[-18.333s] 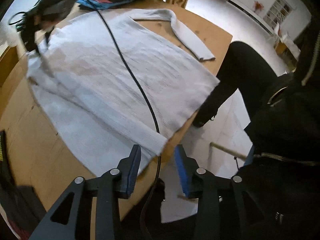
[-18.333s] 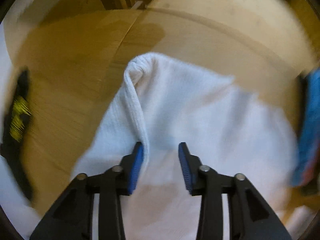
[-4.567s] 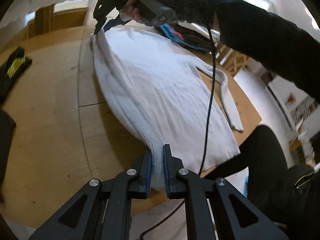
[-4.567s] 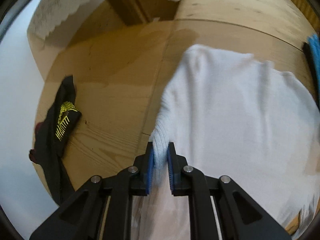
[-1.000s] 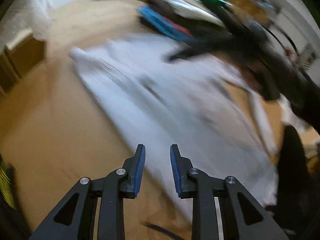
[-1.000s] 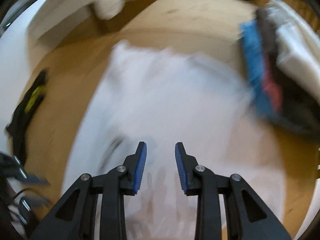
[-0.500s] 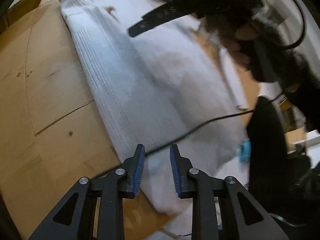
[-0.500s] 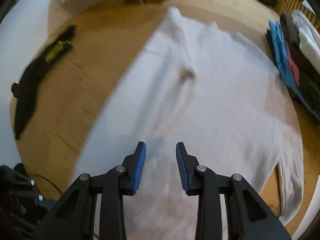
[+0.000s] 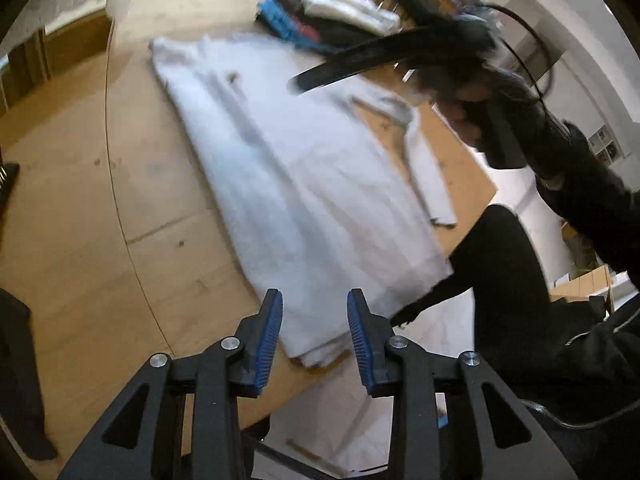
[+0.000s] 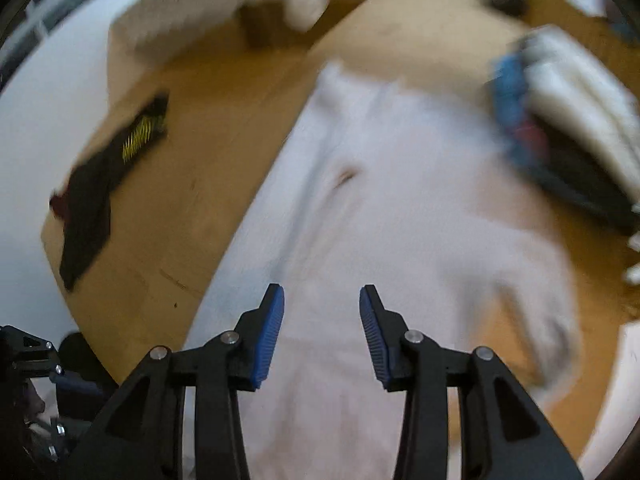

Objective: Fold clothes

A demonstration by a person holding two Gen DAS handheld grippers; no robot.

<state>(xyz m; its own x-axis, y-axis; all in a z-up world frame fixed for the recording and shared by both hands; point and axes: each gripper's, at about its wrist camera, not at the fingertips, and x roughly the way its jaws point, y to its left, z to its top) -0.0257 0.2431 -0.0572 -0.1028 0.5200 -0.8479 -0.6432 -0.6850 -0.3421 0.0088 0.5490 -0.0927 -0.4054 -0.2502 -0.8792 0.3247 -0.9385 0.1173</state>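
Released, sweater lies below both parted tools.

The right gripper hangs with jaws apart above a white sweater spread on the wooden table, a black garment lying left.

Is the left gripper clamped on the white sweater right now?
No, the left gripper is open above the white sweater, its blue pads apart with nothing between them.

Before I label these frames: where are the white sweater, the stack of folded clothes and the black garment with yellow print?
white sweater (image 9: 304, 184): left wrist view, middle of its body.
stack of folded clothes (image 9: 340, 16): left wrist view, white top layer.
black garment with yellow print (image 10: 138, 134): right wrist view, the yellow print.
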